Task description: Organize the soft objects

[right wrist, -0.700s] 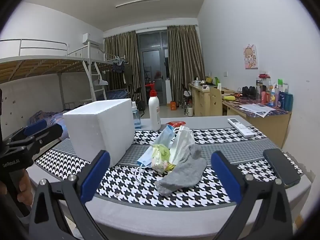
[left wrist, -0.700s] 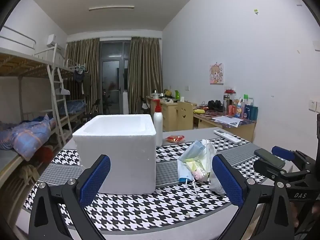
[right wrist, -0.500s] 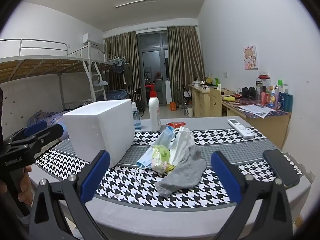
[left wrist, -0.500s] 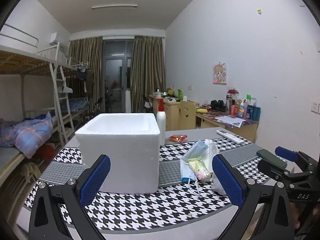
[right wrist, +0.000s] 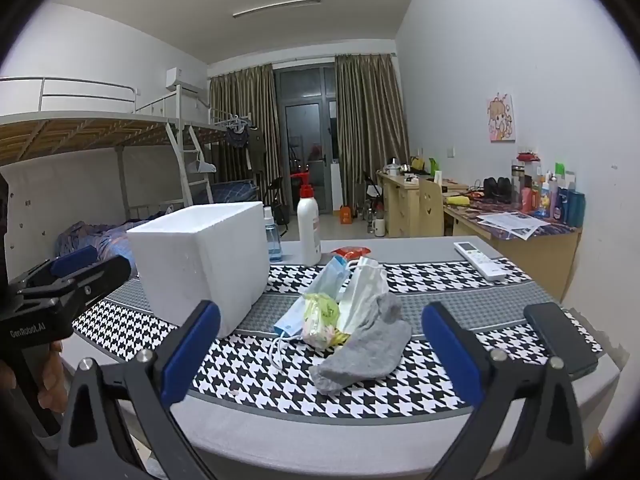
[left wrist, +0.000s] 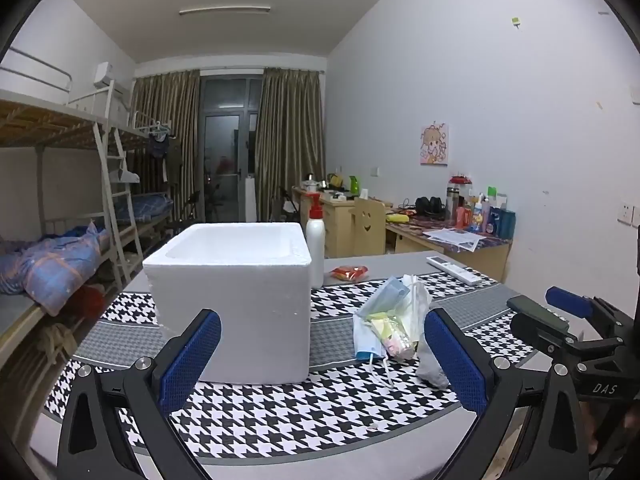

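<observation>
Partly hidden behind the face masks, a grey sock lies on the tabletop beside the foam box. Both the left gripper and right gripper hover nearly level, fingers spread wide, holding nothing.

white bottle, remote, phone

Left gripper open; foam box ahead.
</observation>
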A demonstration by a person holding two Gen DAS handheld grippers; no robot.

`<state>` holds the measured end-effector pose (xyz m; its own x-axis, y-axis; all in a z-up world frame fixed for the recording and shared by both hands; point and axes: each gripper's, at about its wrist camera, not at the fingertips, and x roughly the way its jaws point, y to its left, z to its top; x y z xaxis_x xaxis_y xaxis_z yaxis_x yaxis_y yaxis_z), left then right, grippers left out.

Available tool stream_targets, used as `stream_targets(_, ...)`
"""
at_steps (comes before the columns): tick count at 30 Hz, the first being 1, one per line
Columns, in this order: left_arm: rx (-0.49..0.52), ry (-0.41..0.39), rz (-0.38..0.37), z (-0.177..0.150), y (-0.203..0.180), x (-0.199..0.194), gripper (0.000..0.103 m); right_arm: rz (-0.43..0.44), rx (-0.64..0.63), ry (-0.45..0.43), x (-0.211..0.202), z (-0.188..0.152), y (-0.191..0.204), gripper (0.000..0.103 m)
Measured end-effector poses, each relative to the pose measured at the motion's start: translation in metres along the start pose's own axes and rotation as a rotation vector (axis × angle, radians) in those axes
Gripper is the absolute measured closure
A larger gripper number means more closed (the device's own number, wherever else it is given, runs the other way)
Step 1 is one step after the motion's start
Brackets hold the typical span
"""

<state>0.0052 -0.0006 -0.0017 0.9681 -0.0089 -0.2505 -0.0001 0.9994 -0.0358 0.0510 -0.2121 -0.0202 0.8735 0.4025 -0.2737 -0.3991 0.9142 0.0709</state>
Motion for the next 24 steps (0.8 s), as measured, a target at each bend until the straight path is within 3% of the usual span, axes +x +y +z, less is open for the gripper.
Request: stream_targets(24, 0.004, 0.011, -0.004, 0.0012, 0.0020, 0.0010, 0.001, -0.009, 0.002, 0.002, -0.0030, 0.0021, -0.0034, 0.001)
